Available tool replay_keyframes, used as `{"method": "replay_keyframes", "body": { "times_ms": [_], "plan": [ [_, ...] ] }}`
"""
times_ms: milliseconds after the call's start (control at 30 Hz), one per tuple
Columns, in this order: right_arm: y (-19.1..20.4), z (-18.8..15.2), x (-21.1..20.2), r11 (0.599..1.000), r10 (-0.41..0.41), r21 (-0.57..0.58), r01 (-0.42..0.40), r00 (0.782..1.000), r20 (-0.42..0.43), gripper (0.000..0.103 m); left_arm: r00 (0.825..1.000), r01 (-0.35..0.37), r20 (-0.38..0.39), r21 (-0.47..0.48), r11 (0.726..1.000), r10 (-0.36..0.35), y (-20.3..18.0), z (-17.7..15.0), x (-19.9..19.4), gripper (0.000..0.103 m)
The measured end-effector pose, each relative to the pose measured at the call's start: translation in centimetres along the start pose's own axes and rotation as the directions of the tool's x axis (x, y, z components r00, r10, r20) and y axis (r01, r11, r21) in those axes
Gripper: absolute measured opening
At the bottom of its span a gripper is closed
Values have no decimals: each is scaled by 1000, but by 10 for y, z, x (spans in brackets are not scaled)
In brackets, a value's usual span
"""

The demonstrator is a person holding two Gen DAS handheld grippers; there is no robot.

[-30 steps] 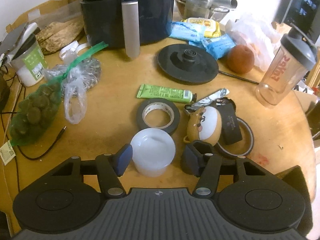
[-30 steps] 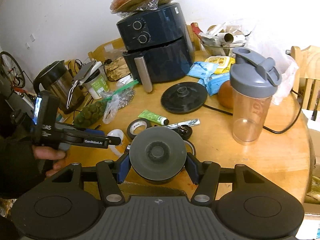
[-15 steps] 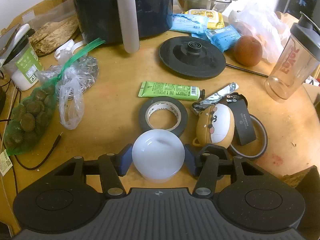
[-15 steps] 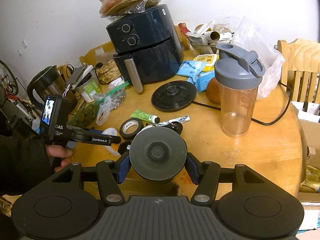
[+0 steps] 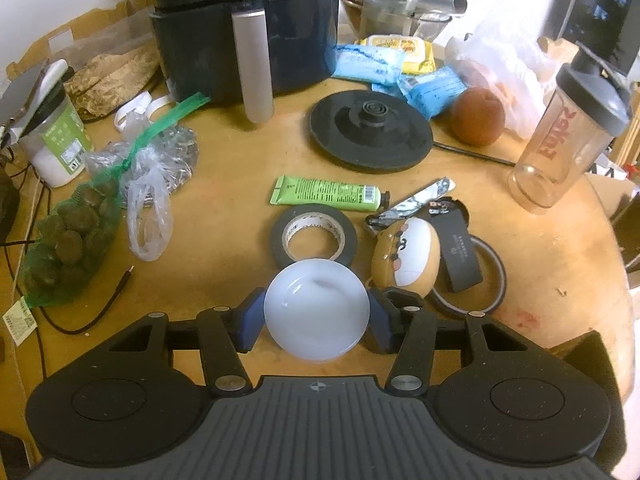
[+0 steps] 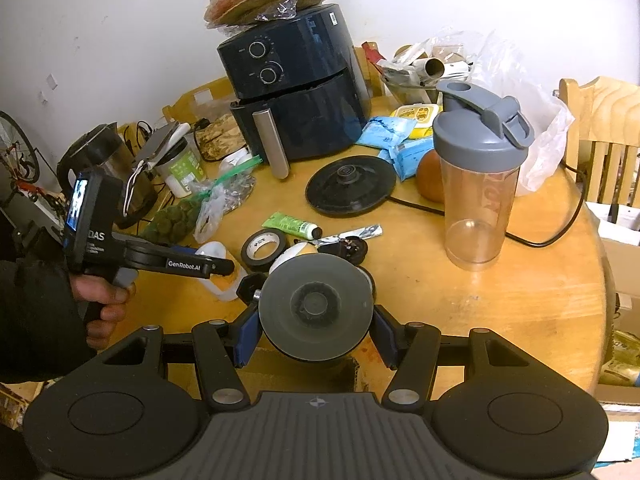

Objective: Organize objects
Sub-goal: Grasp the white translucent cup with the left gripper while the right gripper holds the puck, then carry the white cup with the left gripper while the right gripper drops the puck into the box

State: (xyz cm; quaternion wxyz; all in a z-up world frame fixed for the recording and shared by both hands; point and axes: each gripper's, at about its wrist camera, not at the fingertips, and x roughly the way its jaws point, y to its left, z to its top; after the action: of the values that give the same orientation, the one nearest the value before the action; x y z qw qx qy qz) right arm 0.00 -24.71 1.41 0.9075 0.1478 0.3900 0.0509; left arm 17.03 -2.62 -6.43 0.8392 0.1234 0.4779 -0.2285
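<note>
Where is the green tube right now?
In the left wrist view the green tube lies flat mid-table, just behind the roll of black tape and in front of the round black kettle base.

This is a lived-in home. A round wooden table carries an air fryer, kettle and snack packets. A bicycle leans nearby.
</note>
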Motion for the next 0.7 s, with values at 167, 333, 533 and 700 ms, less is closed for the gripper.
{"method": "replay_keyframes", "body": {
  "times_ms": [167,333,533,700],
  "plan": [
    [0,-1,1,1000,14,-14,-14,1000,-3,61,1000,-1,21,-14,1000,1,-1,0,-17,53],
    [-2,-3,4,999,31,-18,-31,999,-11,61,999,4,44,-35,999,-3,-2,-2,-36,53],
    [0,-3,3,997,58,-40,-59,998,-15,61,998,24,66,-50,998,-21,-5,-6,-58,53],
    [2,-6,7,995,80,-62,-83,996,-40,61,996,45,75,-68,997,-40,-12,-15,-72,53]
  ]
}}
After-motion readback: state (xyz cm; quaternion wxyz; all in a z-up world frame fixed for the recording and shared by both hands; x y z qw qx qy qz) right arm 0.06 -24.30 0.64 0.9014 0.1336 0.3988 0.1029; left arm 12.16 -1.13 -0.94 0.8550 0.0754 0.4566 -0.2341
